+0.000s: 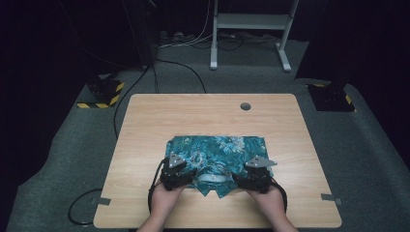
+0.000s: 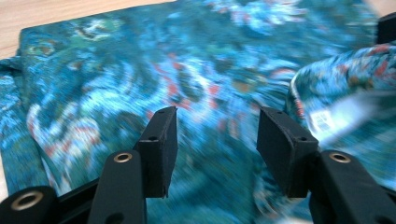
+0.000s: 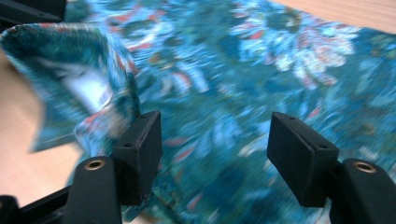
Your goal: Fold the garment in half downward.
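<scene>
While both tongs hover at the near hem, the scene reads thus:

Work in hand: folding a teal floral shirt (image 1: 217,154) on the table (image 1: 145,116).
Done: shirt looks folded into a wide rectangle; collar (image 1: 212,178) with its white label faces the person.
Left: my guess is another fold, or smoothing the loose collar flap.
Left tongs (image 1: 180,177): released, jaws apart, nothing pinched; cloth lies just beyond and beneath them.
Right tongs (image 1: 252,177): released likewise, jaws spread over the cloth, collar flap just beside the inner jaw.
Shirt place: under and ahead of both tongs, collar between them.
Long axis: runs from one tong to the other, across the table.
Pointing: collar toward the person, far edge away.
</scene>
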The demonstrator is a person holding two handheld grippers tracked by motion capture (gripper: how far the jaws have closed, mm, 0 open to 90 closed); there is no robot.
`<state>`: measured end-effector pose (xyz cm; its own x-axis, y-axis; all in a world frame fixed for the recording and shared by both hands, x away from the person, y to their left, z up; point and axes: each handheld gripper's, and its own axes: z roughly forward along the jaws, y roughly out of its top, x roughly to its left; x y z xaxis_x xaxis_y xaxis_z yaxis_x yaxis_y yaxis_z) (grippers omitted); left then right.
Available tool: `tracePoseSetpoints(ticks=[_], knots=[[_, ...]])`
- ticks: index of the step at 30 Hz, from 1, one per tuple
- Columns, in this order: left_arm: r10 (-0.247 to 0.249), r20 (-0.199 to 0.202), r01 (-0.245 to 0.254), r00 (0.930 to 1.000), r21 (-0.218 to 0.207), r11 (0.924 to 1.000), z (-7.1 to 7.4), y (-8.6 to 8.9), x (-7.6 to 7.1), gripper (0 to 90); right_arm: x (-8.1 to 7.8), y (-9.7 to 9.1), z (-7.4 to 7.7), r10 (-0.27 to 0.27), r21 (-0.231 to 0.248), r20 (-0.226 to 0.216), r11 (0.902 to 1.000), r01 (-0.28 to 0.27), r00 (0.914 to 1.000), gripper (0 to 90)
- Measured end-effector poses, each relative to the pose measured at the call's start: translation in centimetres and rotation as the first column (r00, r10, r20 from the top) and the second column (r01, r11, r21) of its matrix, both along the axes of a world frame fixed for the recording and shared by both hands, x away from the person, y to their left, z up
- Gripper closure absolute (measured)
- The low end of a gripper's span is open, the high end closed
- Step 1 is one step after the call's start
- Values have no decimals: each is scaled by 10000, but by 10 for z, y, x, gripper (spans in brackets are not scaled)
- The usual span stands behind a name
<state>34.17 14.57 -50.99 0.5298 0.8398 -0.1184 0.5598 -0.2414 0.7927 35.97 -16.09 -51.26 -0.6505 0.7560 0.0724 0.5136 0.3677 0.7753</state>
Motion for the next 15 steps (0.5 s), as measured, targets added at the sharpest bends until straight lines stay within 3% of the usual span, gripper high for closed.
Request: tracePoseSetpoints(ticks=[3, 5, 7, 9, 12, 15], knots=[[56, 67, -58, 10000, 193, 9998, -1, 8, -11, 443, -14, -8, 2, 189, 155, -17, 9997, -189, 9998, 345], [412, 126, -417, 9991, 455, 9981, -3, 18, -10, 426, -18, -13, 1, 164, 18, -8, 9999, -164, 9999, 340], [860, -6, -860, 9963, 231, 9960, -4, 29, -3, 415, -14, -18, -2, -62, -187, 4, 9998, 62, 10000, 326], [1129, -99, -1126, 9936, 281, 9932, -5, 37, 9, 411, -7, -23, -6, -338, -391, 26, 9987, 339, 9994, 323], [1236, -231, -1229, 9921, 300, 9920, -7, 36, 23, 401, 7, -25, -11, -599, -847, 52, 9946, 601, 9982, 327], [1201, -411, -1176, 9919, 588, 9913, -13, 29, 39, 409, 18, -23, -17, -665, -1314, -25, 9891, 656, 9978, 334]])
